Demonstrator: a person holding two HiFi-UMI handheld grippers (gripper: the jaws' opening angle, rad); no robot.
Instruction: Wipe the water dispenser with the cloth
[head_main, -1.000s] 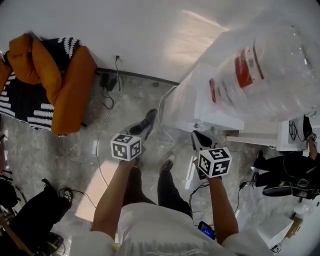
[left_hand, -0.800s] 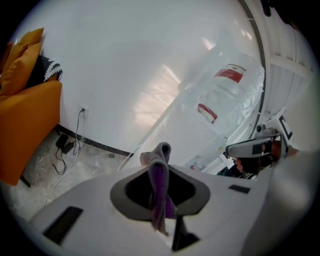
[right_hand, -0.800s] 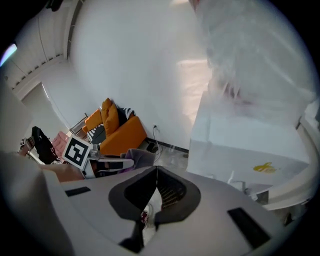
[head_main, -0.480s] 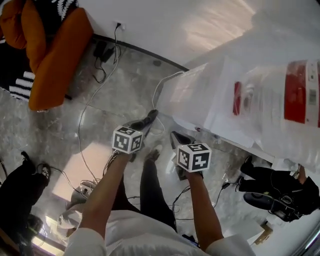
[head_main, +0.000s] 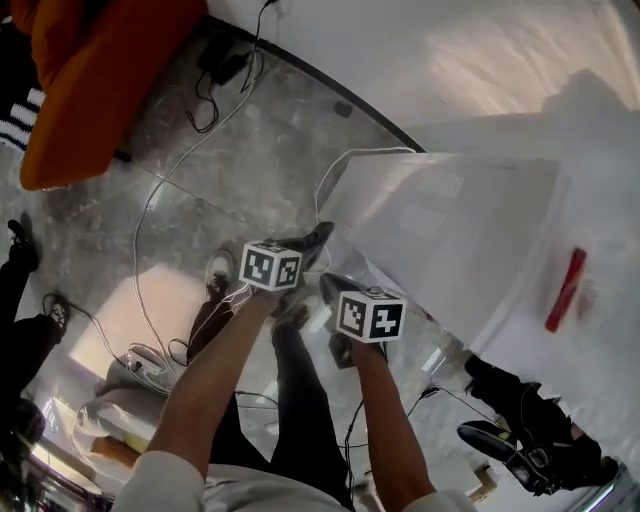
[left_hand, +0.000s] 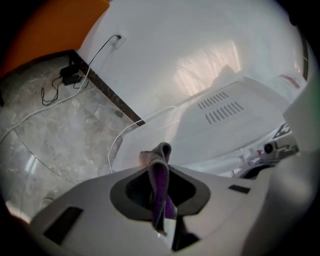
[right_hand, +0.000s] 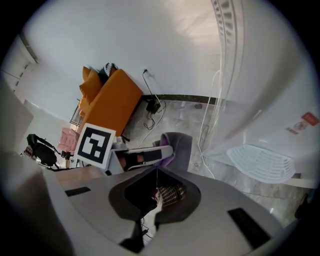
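Note:
The white water dispenser (head_main: 470, 250) fills the right of the head view, with a red mark on its side. My left gripper (head_main: 318, 236) is shut on a purple-grey cloth (left_hand: 159, 167), which sticks up folded between its jaws just short of the dispenser's vented white panel (left_hand: 225, 107). My right gripper (head_main: 332, 286) hangs beside it, a little lower and to the right, jaws together with nothing in them. In the right gripper view the cloth (right_hand: 178, 146) and the left gripper's marker cube (right_hand: 95, 145) show ahead, and the dispenser's drip grille (right_hand: 260, 162) lies to the right.
An orange cushion (head_main: 90, 80) lies at the upper left on the marble floor. White cables (head_main: 165, 190) run across the floor to a wall socket and a power strip (head_main: 148, 360). Black bags (head_main: 525, 440) sit at the lower right. The person's legs stand below the grippers.
The view has tipped further down: the clear water bottle has left the picture. Both grippers have drawn closer together near the dispenser's lower left corner, the cloth still held.

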